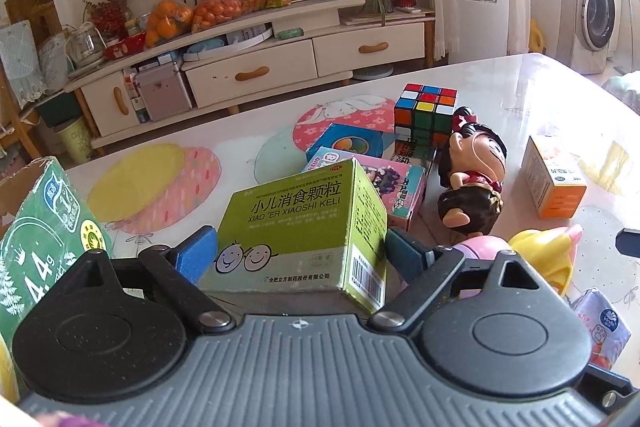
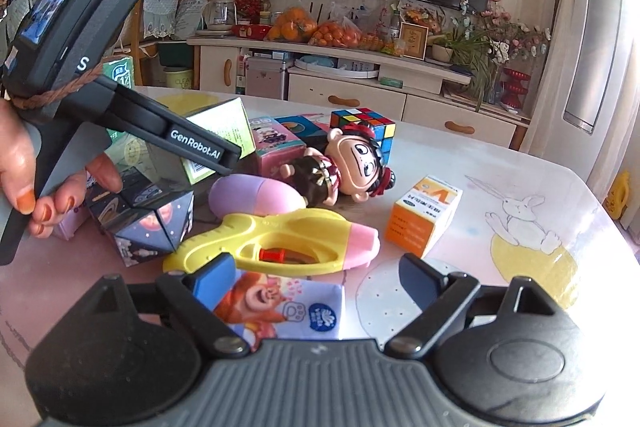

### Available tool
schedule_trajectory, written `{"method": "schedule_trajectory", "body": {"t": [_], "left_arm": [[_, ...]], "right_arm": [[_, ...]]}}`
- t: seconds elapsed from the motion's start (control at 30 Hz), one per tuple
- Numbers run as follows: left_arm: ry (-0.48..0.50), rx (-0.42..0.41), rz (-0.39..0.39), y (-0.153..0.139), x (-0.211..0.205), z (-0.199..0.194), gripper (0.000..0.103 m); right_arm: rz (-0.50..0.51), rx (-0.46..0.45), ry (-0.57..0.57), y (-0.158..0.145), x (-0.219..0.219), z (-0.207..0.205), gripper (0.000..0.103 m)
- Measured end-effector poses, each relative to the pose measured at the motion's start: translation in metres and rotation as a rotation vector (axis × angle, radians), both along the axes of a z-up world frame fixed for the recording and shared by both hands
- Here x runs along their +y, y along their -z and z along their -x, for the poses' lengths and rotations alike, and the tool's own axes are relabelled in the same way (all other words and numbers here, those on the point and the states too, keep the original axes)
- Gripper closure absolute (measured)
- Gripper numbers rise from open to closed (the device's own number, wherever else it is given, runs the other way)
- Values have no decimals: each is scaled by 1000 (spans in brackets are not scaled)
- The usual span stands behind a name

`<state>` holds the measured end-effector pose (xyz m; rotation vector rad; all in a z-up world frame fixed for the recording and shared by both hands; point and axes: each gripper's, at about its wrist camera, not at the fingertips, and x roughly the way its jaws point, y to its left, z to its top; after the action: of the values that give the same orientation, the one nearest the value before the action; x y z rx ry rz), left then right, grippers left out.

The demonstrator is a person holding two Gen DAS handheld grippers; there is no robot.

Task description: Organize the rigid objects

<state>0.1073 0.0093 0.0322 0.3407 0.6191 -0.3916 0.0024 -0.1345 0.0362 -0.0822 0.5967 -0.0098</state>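
My left gripper (image 1: 300, 251) is shut on a green medicine box (image 1: 296, 227), its blue pads pressed on both sides; the box is lifted over the table. The right wrist view shows the same box (image 2: 224, 123) held in the left gripper (image 2: 208, 155). My right gripper (image 2: 316, 275) is open, its blue pads either side of a small milk carton with a cartoon bear (image 2: 280, 311) lying on the table. A yellow and pink water gun (image 2: 280, 239) lies just beyond it.
On the table: a doll (image 2: 344, 167), a Rubik's cube (image 1: 426, 109), an orange box (image 2: 424, 215), a pink box (image 1: 396, 187), a blue box (image 1: 352, 143), a dark folding cube (image 2: 148, 223), a purple capsule (image 2: 256, 193). A green carton (image 1: 36, 231) stands at left.
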Motion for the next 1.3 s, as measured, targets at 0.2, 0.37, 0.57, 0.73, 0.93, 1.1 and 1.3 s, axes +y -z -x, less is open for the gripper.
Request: {"method": "schedule_trajectory", "body": {"t": [0.2,0.37,0.57,0.73,0.93,1.1,1.3], "left_arm": [[-30,-55,-107,9,0,-1,0],[-19,-106,-189,17,-5,4,0],[-11,-154,-216,21,-6,11,0],[10,-194,-203,18,-7,25,24],[25,-178,-137,11,-5,28,45],[40,-99,8,-7,6,21,9],[18,-41,75,-32,13,-2,0]], "right_arm": [[12,-9,1,-1,0,1,6],[11,-9,0,-1,-2,-1,5],[17,-11,4,0,-2,1,5],[14,-10,10,-1,-2,1,5],[14,-11,11,-1,-2,1,5],[12,-14,11,-2,-3,1,5],[20,-22,10,-4,-2,0,5]]}}
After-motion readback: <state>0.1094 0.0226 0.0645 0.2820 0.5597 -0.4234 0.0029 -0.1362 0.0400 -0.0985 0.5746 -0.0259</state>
